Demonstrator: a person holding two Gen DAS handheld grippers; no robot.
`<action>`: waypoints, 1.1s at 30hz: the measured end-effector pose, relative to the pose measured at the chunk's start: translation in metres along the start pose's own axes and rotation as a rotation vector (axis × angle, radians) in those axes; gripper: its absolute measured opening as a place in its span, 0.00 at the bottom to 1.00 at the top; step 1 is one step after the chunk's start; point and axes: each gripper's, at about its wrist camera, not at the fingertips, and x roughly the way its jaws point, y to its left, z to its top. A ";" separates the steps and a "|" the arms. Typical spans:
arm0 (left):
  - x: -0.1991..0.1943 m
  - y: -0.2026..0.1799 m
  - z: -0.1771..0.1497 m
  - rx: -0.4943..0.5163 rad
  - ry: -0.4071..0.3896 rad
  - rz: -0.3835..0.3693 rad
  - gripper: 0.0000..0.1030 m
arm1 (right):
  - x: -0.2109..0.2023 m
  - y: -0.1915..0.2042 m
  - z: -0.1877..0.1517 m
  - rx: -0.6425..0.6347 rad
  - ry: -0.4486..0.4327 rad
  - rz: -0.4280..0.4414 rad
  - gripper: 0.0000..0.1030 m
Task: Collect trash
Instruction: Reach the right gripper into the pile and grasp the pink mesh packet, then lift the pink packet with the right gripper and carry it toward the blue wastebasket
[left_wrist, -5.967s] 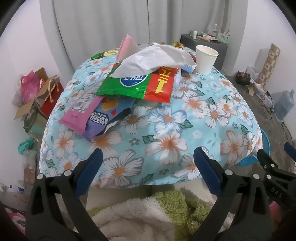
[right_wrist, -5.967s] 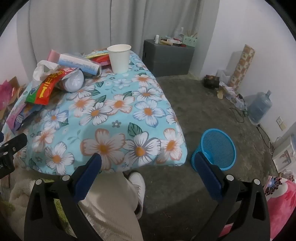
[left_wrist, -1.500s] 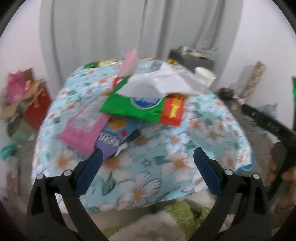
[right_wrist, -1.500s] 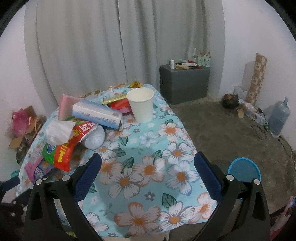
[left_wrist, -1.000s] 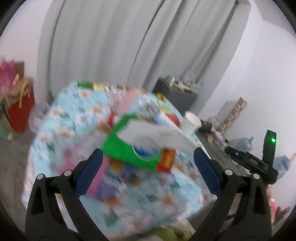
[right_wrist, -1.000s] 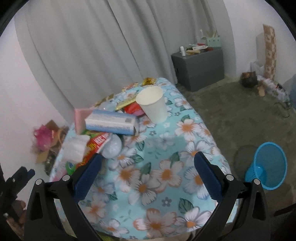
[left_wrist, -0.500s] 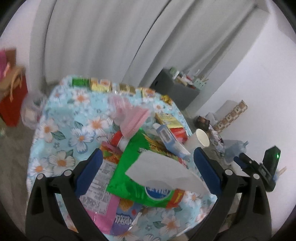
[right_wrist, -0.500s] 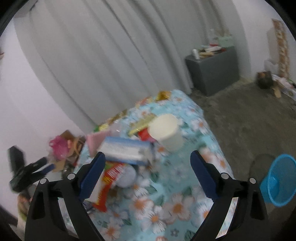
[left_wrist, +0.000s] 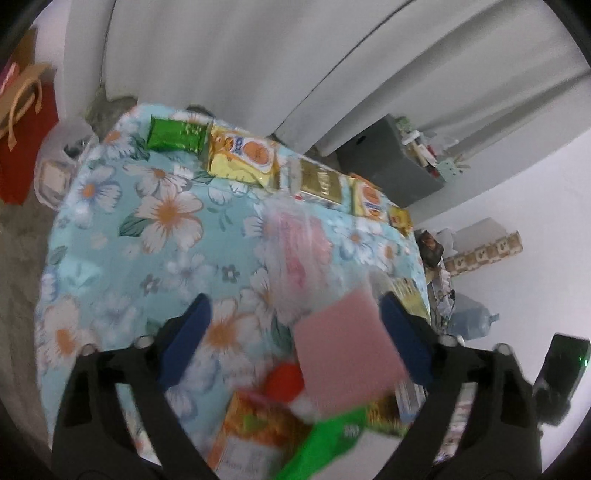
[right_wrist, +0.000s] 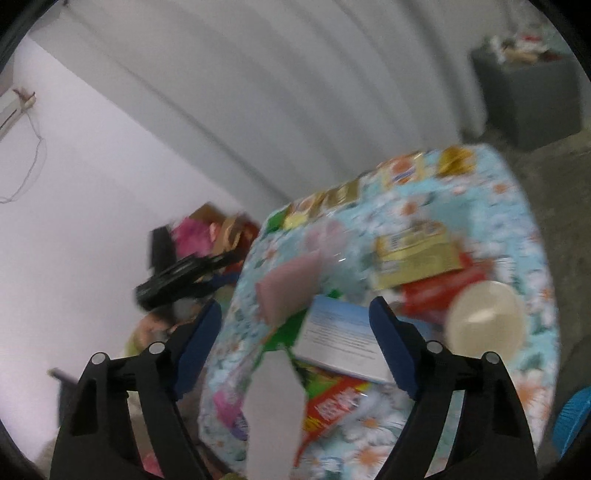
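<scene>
A pile of trash lies on the floral tablecloth (left_wrist: 122, 258): a pink packet (left_wrist: 347, 365), a green wrapper (left_wrist: 325, 443), an orange packet (left_wrist: 255, 432), and a row of green and gold snack packs (left_wrist: 236, 155) at the far edge. My left gripper (left_wrist: 295, 339) is open and empty, hovering above the pink packet. My right gripper (right_wrist: 295, 339) is open and empty above the pile, over a white-blue box (right_wrist: 343, 336) and a white tissue (right_wrist: 275, 406). A paper cup (right_wrist: 485, 321) stands to its right. The left gripper shows in the right wrist view (right_wrist: 177, 277), beyond the table's left edge.
A blue waste basket (right_wrist: 572, 424) sits on the floor at the lower right. A grey cabinet (left_wrist: 388, 155) stands by the curtain. Bags and boxes (left_wrist: 22, 122) lie on the floor left of the table. A water jug (left_wrist: 472, 321) stands at the right wall.
Both grippers have risen and swung over the table, tilting down toward the pile. The left view now looks across the far half of the table. Both stay open.
</scene>
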 end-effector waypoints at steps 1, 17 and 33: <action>0.013 0.004 0.008 -0.020 0.033 -0.013 0.76 | 0.012 0.002 0.006 0.006 0.036 0.020 0.77; 0.115 0.037 0.045 -0.185 0.184 -0.088 0.58 | 0.155 -0.002 0.046 0.194 0.421 0.010 0.77; 0.120 0.038 0.027 -0.220 0.227 -0.197 0.07 | 0.196 0.005 0.039 0.203 0.518 -0.057 0.43</action>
